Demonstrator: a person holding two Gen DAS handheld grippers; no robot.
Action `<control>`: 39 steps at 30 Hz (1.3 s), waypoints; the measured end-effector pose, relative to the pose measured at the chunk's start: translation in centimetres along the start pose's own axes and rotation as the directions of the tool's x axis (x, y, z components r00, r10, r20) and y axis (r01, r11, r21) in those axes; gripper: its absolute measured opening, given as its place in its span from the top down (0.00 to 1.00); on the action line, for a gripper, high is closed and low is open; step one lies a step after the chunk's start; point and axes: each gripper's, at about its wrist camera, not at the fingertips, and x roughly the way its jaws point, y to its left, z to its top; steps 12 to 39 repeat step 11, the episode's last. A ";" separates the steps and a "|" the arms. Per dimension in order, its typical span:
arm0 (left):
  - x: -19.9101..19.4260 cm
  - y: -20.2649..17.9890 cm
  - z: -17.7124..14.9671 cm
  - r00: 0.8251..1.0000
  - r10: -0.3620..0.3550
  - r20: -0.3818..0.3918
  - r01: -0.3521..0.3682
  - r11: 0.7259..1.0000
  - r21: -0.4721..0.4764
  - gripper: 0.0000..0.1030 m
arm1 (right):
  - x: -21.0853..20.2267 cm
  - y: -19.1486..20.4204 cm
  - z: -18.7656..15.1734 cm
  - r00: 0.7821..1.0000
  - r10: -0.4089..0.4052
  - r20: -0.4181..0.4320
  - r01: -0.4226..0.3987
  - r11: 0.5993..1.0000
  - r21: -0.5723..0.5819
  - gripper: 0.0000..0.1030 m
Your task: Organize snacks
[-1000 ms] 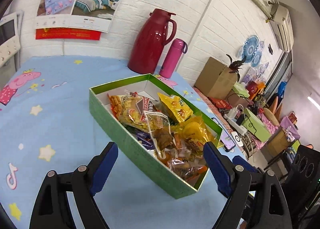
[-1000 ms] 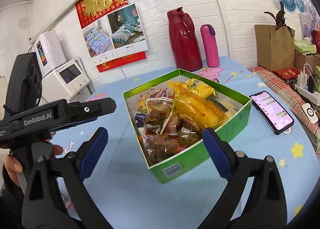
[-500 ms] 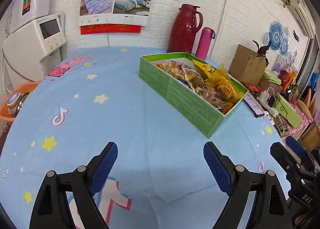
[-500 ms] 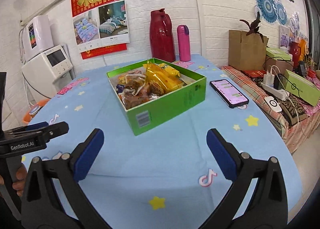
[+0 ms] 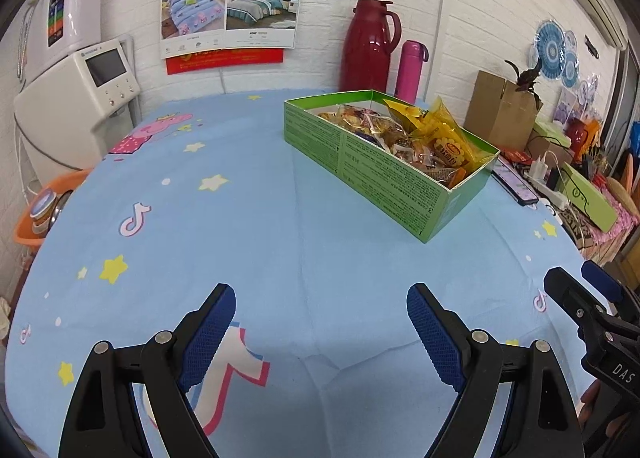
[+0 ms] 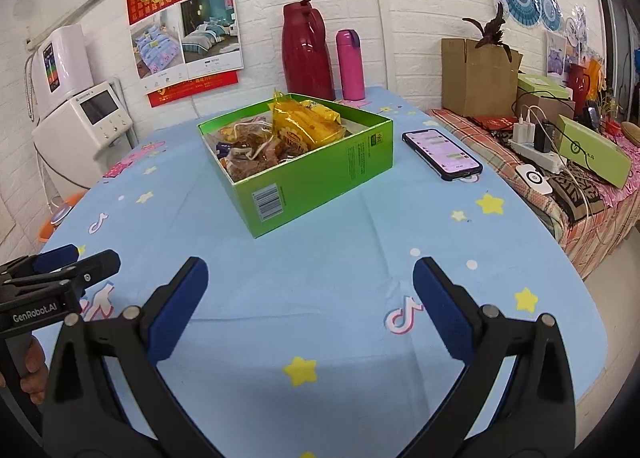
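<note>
Both my tongs, left (image 5: pixel 320 322) and right (image 6: pixel 310 288), hang spread and empty by the table's near edge, well clear of the box (image 6: pixel 316 174) because the snacks (image 6: pixel 280 138) sit packed inside.

1. Left gripper (image 5: pixel 320 326) hangs over the blue tablecloth (image 5: pixel 248 226), fingers spread wide, nothing between them.
2. Green snack box (image 5: pixel 384 174) sits well ahead, right of the fingers.

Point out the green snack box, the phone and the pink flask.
green snack box (image 6: pixel 320 174), right wrist view, on its long green side wall.
phone (image 6: pixel 442 153), right wrist view, on the middle of its lit screen.
pink flask (image 6: pixel 350 66), right wrist view, on its body.
</note>
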 end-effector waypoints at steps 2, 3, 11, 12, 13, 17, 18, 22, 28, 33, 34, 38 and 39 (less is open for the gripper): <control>0.0 0.0 0.0 1.000 -0.001 -0.002 0.001 1.000 -0.001 0.13 | 0.1 0.1 -0.1 1.000 -0.001 -0.006 0.001 1.000 0.003 0.01; 0.1 0.0 0.0 1.000 -0.003 -0.003 0.003 1.000 -0.002 0.13 | 0.2 0.1 -0.1 1.000 0.000 -0.008 0.000 1.000 0.004 0.01; 0.1 0.0 -0.2 1.000 0.012 0.000 -0.012 1.000 0.005 0.13 | 0.6 0.3 -0.1 1.000 0.006 -0.023 -0.006 1.000 0.004 0.01; 0.1 0.0 -0.2 1.000 0.012 0.000 -0.012 1.000 0.005 0.13 | 0.6 0.3 -0.1 1.000 0.006 -0.023 -0.006 1.000 0.004 0.01; 0.1 0.0 -0.2 1.000 0.012 0.000 -0.012 1.000 0.005 0.13 | 0.6 0.3 -0.1 1.000 0.006 -0.023 -0.006 1.000 0.004 0.01; 0.1 0.0 -0.2 1.000 0.012 0.000 -0.012 1.000 0.005 0.13 | 0.6 0.3 -0.1 1.000 0.006 -0.023 -0.006 1.000 0.004 0.01; 0.1 0.0 -0.2 1.000 0.012 0.000 -0.012 1.000 0.005 0.13 | 0.6 0.3 -0.1 1.000 0.006 -0.023 -0.006 1.000 0.004 0.01; 0.1 0.0 -0.2 1.000 0.012 0.000 -0.012 1.000 0.005 0.13 | 0.6 0.3 -0.1 1.000 0.006 -0.023 -0.006 1.000 0.004 0.01; 0.1 0.0 -0.2 1.000 0.012 0.000 -0.012 1.000 0.005 0.13 | 0.6 0.3 -0.1 1.000 0.006 -0.023 -0.006 1.000 0.004 0.01; 0.1 0.0 -0.2 1.000 0.012 0.000 -0.012 1.000 0.005 0.13 | 0.6 0.3 -0.1 1.000 0.006 -0.023 -0.006 1.000 0.004 0.01; 0.1 0.0 -0.2 1.000 0.012 0.000 -0.012 1.000 0.005 0.13 | 0.6 0.3 -0.1 1.000 0.006 -0.023 -0.006 1.000 0.004 0.01; 0.1 0.0 -0.2 1.000 0.012 0.000 -0.012 1.000 0.005 0.13 | 0.6 0.3 -0.1 1.000 0.006 -0.023 -0.006 1.000 0.004 0.01; 0.1 0.0 -0.2 1.000 0.012 0.000 -0.012 1.000 0.005 0.13 | 0.6 0.3 -0.1 1.000 0.006 -0.023 -0.006 1.000 0.004 0.01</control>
